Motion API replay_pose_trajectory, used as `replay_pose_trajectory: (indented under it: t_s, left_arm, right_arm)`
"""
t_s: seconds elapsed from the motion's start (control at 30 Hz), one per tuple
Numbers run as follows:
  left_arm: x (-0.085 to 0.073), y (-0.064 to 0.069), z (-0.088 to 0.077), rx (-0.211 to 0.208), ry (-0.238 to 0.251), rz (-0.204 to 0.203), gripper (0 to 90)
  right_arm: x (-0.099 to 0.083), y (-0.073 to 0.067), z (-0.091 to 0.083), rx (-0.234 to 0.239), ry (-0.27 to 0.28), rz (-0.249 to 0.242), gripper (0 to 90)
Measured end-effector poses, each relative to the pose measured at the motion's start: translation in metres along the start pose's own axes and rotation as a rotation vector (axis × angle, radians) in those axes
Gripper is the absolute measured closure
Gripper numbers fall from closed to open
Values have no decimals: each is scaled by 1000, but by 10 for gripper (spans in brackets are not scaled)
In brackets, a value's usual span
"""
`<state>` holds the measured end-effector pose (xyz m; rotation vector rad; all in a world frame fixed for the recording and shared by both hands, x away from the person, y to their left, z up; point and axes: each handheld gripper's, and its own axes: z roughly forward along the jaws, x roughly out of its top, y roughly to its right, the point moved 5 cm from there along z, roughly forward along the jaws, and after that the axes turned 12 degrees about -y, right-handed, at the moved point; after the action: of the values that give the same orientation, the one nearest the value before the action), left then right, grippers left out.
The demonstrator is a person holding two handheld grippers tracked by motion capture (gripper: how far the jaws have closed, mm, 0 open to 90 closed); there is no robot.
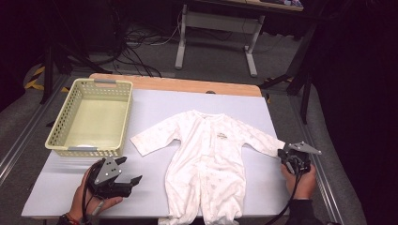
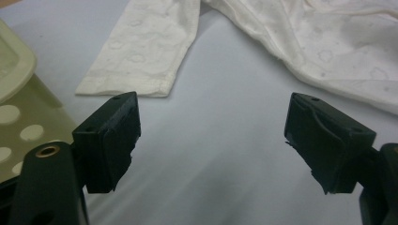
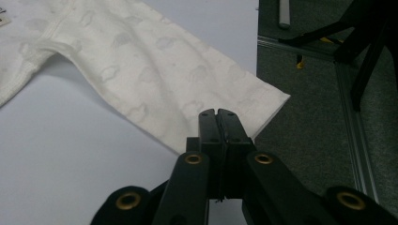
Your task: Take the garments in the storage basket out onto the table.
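A white baby onesie (image 1: 206, 154) lies flat, front up, on the pale table (image 1: 155, 101), sleeves spread and legs toward the near edge. My left gripper (image 1: 132, 169) rests near the front left with jaws wide apart and nothing between them (image 2: 212, 112); the onesie's left sleeve (image 2: 141, 51) lies just beyond its tips. At the table's right edge my right gripper (image 1: 283, 153) is shut (image 3: 218, 115) on the cuff of the other sleeve (image 3: 155, 70), which reaches out to that edge.
A pale green perforated basket (image 1: 58, 126) stands at the back left, close to the left gripper (image 2: 19, 126). Grey floor (image 3: 309, 140) and a metal rail (image 3: 356, 136) lie past the table's right edge. Desk legs (image 1: 180, 44) and cables (image 1: 136, 56) stand beyond the far edge.
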<state>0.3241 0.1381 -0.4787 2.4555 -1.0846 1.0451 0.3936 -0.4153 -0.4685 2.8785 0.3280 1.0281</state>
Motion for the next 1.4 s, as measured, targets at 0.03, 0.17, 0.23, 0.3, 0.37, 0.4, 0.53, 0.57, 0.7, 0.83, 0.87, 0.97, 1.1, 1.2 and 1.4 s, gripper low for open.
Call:
replay_pose_trajectory:
  t_s: [0.03,0.17,0.23,0.3,0.37,0.4,0.53,0.57,0.7,0.83,0.87,0.97,1.1,1.2,1.4]
  left_arm:
    - [0,0,0,-2,3,-2,191]
    - [1,0,-1,-11,18,-4,173]
    - [1,1,-2,-1,23,4,161]
    - [1,1,-3,-5,28,6,153]
    - [1,0,-2,-2,27,11,146]
    - [1,0,-2,-8,27,9,144]
    - [3,-1,0,-19,37,16,129]
    - [3,-1,0,-15,31,21,128]
    - [5,1,2,-13,30,29,122]
    - [5,3,5,-17,22,39,102]
    - [5,3,5,-19,20,44,102]
    - [6,4,3,-19,32,50,101]
    - [6,7,1,-19,38,63,101]
    - [5,7,0,-18,44,66,104]
    - [4,7,3,22,13,89,130]
  right_arm:
    - [-1,-2,-1,12,6,-5,811]
    - [3,-11,-8,19,61,-9,618]
    - [8,-22,-16,50,126,-36,557]
    - [12,-34,-23,93,181,-67,526]
    - [17,-53,-32,154,234,-109,481]
    - [18,-63,-35,186,253,-132,459]
    - [19,-101,-43,291,300,-190,371]
    - [18,-107,-44,300,304,-202,358]
    - [12,-133,-47,322,299,-274,301]
    - [1,-144,-53,339,308,-300,233]
    - [-1,-146,-53,339,306,-306,217]
    - [-4,-147,-55,332,324,-338,177]
    - [-5,-147,-57,373,345,-339,123]
    - [-5,-149,-59,375,356,-353,120]
    - [-4,-154,-58,371,347,-383,159]
